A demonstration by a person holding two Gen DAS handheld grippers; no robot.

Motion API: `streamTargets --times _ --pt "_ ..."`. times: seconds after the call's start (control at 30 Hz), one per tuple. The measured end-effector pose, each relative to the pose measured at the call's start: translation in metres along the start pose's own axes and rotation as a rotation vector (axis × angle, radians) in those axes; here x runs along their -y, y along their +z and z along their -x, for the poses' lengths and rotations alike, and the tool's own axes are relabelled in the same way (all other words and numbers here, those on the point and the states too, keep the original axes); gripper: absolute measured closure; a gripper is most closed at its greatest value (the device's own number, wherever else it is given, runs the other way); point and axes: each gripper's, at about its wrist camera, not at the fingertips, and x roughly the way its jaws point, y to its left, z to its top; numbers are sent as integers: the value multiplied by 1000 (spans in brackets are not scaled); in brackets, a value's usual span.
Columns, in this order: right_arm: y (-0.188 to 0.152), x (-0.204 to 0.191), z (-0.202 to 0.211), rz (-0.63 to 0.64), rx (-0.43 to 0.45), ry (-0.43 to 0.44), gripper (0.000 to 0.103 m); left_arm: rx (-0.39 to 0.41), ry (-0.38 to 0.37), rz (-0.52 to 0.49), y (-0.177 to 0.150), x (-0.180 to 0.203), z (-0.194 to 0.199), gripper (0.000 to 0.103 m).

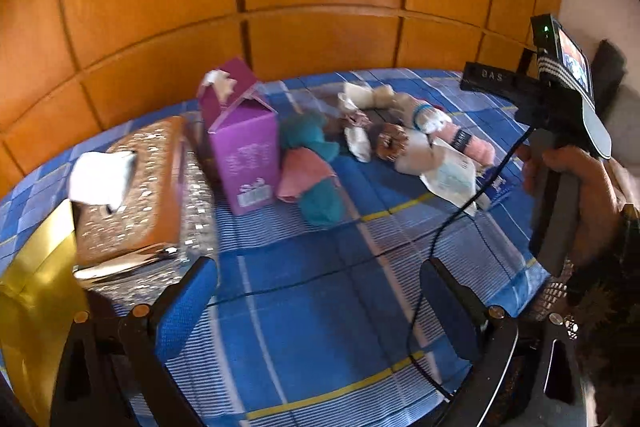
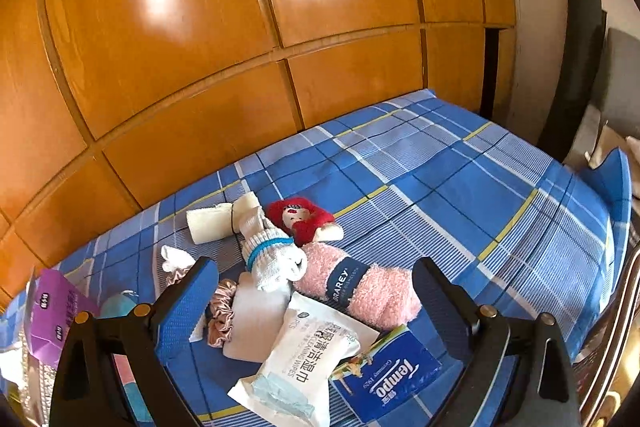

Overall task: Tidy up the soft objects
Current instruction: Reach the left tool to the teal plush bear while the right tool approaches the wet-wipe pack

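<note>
Soft things lie in a pile on the blue plaid bed (image 1: pixel 320 267). In the right wrist view I see a pink fuzzy sock roll (image 2: pixel 360 287), a white sock with a blue band (image 2: pixel 276 259), a red-haired doll (image 2: pixel 300 217), a pink scrunchie (image 2: pixel 220 319), a wet wipes pack (image 2: pixel 304 359) and a Tempo tissue pack (image 2: pixel 392 375). My right gripper (image 2: pixel 316 291) is open and empty above them. My left gripper (image 1: pixel 320 291) is open and empty over bare bedding. Teal and pink socks (image 1: pixel 316 163) lie by a purple box (image 1: pixel 244 143).
A glittery tissue box (image 1: pixel 136 183) and a gold bag (image 1: pixel 36 275) stand at the left. The purple box (image 2: pixel 52 311) shows at the right wrist view's left edge. A wooden panelled wall (image 1: pixel 280 7) runs behind the bed. The right gripper's cable (image 1: pixel 448 227) trails across the bedding.
</note>
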Motion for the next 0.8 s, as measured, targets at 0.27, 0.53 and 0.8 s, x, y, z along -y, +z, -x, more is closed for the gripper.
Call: streamTargets --times 0.27,0.53,0.8 --pt "2 7 0 -40 -13 34 4 -29 -32 -164 38 41 -34 25" --pt "3 24 -5 -120 -41 47 4 -58 135 -272 100 77 -103 41" --pt "2 23 -11 -119 -72 76 4 -133 301 -262 138 74 -171 41"
